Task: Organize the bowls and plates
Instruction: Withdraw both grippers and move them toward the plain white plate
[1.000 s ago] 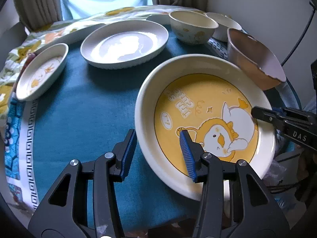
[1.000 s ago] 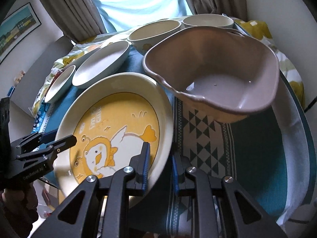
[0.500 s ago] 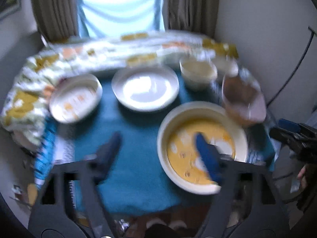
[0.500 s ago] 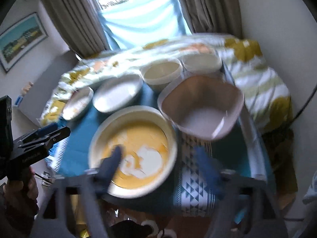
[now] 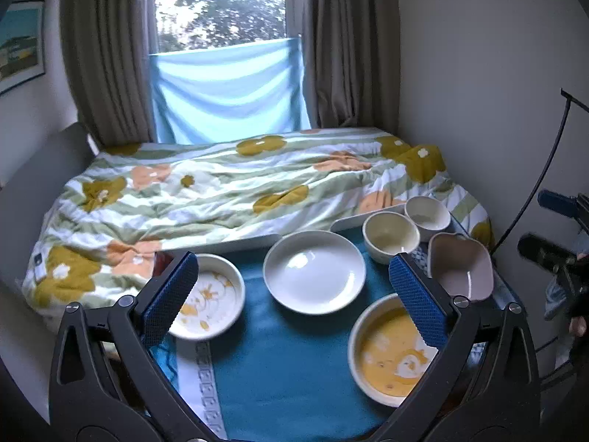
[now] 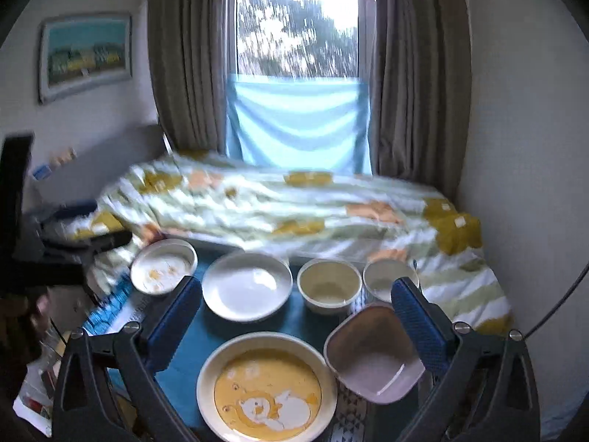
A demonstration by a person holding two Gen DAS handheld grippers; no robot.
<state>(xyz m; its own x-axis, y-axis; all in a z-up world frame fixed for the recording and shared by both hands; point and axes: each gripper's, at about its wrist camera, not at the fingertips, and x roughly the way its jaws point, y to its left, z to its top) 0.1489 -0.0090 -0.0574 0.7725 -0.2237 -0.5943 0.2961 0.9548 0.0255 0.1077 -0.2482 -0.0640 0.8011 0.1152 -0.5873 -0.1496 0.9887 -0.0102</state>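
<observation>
A yellow cartoon plate [image 5: 390, 361] [image 6: 267, 386] lies at the near edge of the teal-clothed table [image 5: 294, 368]. Behind it are a plain white plate [image 5: 314, 270] [image 6: 246, 285], a small patterned plate [image 5: 206, 296] [image 6: 163, 267], a cream bowl [image 5: 390, 235] [image 6: 328, 287], a small white bowl [image 5: 427, 213] [image 6: 386, 276] and a pinkish square bowl [image 5: 462, 267] [image 6: 371, 357]. My left gripper [image 5: 292, 258] and right gripper [image 6: 296, 281] hover high above the dishes. Their jaws are opening wide, with nothing between them.
A bed with a floral duvet [image 5: 221, 191] lies right behind the table. Curtains and a window stand beyond it. A wall and a black cable [image 5: 533, 191] close the right side. A framed picture [image 6: 86, 55] hangs on the left wall.
Both grippers let go of the yellow plate's rim, opened wide, and rose up and back. The whole table and the bed have come into view.
</observation>
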